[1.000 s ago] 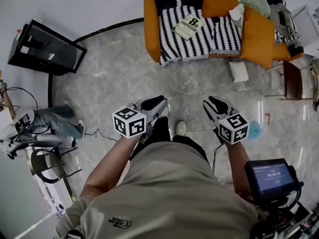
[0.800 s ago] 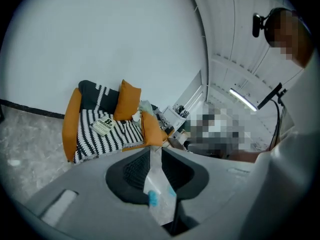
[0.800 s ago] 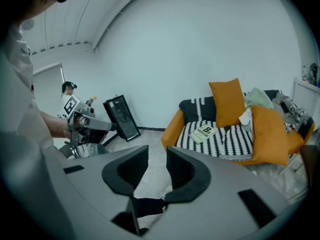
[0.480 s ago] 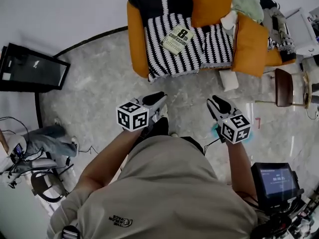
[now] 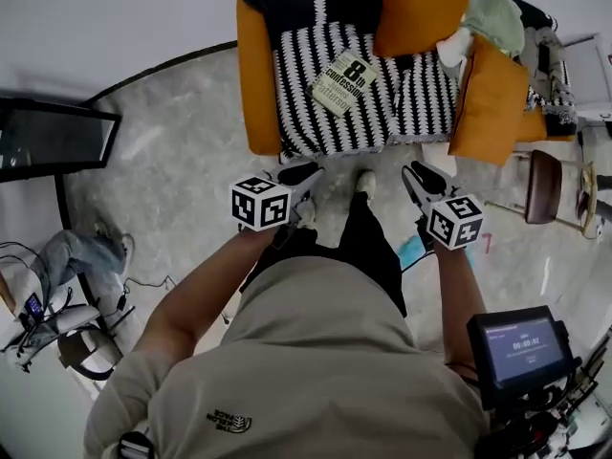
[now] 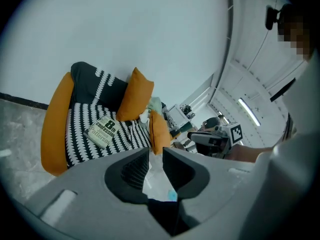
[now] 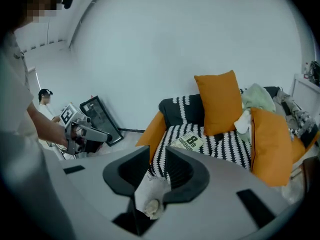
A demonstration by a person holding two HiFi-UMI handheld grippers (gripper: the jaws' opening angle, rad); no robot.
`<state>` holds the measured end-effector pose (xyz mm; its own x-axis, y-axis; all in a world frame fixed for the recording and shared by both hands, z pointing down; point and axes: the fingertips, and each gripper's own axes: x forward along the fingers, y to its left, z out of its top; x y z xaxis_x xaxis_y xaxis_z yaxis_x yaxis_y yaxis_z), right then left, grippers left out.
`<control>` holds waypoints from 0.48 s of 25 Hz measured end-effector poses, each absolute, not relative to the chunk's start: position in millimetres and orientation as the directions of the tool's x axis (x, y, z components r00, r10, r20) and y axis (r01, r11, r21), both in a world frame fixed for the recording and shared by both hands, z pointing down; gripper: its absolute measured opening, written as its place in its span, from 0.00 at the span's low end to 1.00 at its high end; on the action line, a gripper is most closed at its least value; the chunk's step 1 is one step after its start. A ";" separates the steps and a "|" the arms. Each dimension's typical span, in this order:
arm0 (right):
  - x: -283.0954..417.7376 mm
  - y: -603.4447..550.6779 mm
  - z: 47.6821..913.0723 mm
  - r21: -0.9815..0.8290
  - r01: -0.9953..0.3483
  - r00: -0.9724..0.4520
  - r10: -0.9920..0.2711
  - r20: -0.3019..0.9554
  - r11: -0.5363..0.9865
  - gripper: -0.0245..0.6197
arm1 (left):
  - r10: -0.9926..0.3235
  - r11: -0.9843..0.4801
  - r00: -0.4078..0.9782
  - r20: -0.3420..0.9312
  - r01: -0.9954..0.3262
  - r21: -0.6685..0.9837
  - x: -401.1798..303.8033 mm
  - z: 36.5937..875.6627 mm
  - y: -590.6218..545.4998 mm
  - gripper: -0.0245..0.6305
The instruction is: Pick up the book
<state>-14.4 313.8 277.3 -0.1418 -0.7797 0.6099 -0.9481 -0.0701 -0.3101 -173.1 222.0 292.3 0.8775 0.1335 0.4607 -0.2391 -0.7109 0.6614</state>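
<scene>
The book [image 5: 344, 82] is a pale paperback with a big "8" on its cover. It lies flat on the black-and-white striped throw over the orange sofa [image 5: 252, 84]. It also shows in the left gripper view, book [image 6: 101, 131], and in the right gripper view, book [image 7: 190, 142]. My left gripper [image 5: 306, 172] and right gripper [image 5: 417, 172] hang side by side just short of the sofa's front edge, both pointing at it. The left gripper [image 6: 156, 151] has just been opening and the right gripper [image 7: 158, 151] closing. Both stand open, with nothing between the jaws.
Two orange cushions [image 5: 421, 8] [image 5: 488, 98] and a pale green cloth [image 5: 497, 22] sit right of the book. A black screen [image 5: 48, 137] leans at the left wall, with cables and gear [image 5: 57, 295] below. A dark chair [image 5: 545, 185] stands to the right.
The person has walked up to the sofa, so both grippers have come from mid-floor to its front edge. The book lies closer ahead. Nothing has been taken hold of.
</scene>
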 end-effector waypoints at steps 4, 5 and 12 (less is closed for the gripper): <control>35.3 263.3 314.4 -0.335 -0.942 -0.211 -0.731 0.649 -0.025 0.20 | 0.106 -0.653 0.859 0.501 -0.320 0.686 -139.4 326.8 191.0 0.16; 44.8 247.2 324.4 -0.346 -0.938 -0.245 -0.714 0.656 0.004 0.20 | 0.085 -0.630 0.852 0.517 -0.357 0.690 -134.4 334.2 182.9 0.17; 88.5 178.4 386.6 -0.384 -0.911 -0.391 -0.606 0.692 0.149 0.20 | -0.013 -0.480 0.820 0.573 -0.507 0.716 -109.9 389.3 163.2 0.19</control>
<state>88.5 178.4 386.6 -0.3910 -0.6064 0.6924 -0.9111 0.1486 -0.3845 -109.9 163.2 389.3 0.8198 -0.0125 0.5726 -0.5074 -0.4795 0.7160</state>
